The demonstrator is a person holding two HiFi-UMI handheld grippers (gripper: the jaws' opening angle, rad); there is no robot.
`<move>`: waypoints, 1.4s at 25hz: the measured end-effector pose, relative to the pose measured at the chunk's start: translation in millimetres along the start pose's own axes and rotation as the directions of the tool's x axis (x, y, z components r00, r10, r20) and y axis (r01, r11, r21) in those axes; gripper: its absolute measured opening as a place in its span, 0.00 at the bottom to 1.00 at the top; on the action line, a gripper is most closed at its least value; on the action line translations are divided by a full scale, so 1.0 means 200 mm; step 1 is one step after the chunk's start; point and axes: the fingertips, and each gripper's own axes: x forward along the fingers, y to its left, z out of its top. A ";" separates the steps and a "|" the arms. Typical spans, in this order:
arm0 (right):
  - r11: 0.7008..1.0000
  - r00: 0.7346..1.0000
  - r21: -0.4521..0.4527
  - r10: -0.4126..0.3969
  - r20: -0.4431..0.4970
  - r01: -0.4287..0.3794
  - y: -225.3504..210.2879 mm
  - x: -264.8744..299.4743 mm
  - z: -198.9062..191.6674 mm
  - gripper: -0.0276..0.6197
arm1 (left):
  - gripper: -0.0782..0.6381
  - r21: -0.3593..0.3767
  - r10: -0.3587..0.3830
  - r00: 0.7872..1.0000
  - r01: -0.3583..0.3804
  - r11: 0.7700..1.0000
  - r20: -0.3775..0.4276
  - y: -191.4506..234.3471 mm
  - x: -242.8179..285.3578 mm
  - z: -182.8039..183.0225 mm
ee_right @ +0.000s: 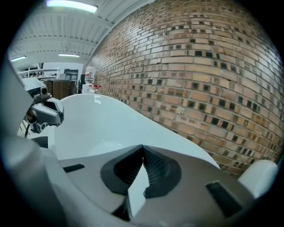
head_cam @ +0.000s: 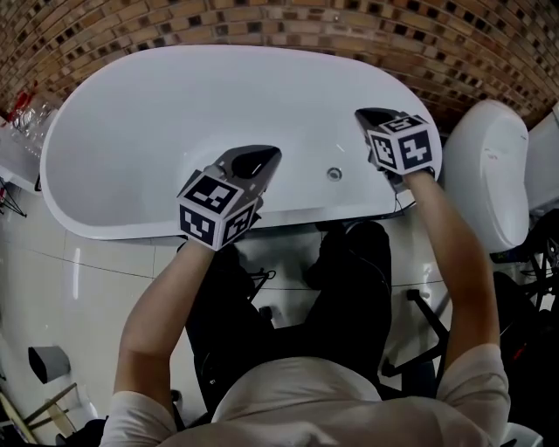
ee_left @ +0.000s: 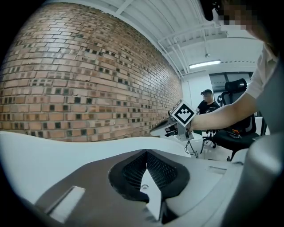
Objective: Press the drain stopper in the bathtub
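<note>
The person leans over the near rim of a white oval bathtub (head_cam: 131, 131), both bare forearms stretched forward from short white sleeves. The left gripper (head_cam: 262, 159) hangs just above the near rim at the tub's middle, its marker cube toward the person and its jaws pointing into the basin. In the left gripper view its jaws (ee_left: 145, 153) meet at the tips with nothing between them. The right gripper (head_cam: 371, 116) is held farther forward, over the tub's right end; in its own view the right gripper's jaws (ee_right: 143, 148) are likewise pressed together and empty.

The drain stopper (head_cam: 334, 174), a small round metal piece, sits on the tub's inner surface close to the near rim. It lies between the two grippers, nearer the right one, and neither touches it.

A brick wall (head_cam: 288, 22) curves behind the tub. A white rounded fixture (head_cam: 485, 175) stands just right of it. A black office chair (ee_left: 235, 86) and a seated person in a cap (ee_left: 206, 99) show in the background of the left gripper view, and a clear bottle (ee_right: 90, 73) stands beyond the tub's far end.
</note>
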 end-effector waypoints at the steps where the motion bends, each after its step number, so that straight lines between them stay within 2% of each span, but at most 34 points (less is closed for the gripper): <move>1: 1.000 1.000 -0.001 0.003 -0.007 -0.003 -0.01 0.03 -0.01 0.07 | 0.12 -0.003 -0.005 1.000 0.005 1.000 -0.002 0.01 0.03 0.00; 20: 1.000 0.993 0.004 0.001 -0.115 -0.001 -0.21 0.44 -0.16 0.07 | 0.12 -0.080 -0.041 0.996 0.035 0.996 -0.075 0.16 0.39 -0.11; 27: 1.000 0.987 0.021 0.009 -0.159 -0.006 -0.25 0.63 -0.24 0.07 | 0.12 -0.136 -0.038 0.993 0.023 0.990 -0.110 0.26 0.50 -0.17; 35: 1.000 0.965 0.028 0.014 -0.263 -0.007 -0.28 0.87 -0.45 0.07 | 0.12 -0.170 -0.081 0.982 0.052 0.984 -0.170 0.29 0.66 -0.28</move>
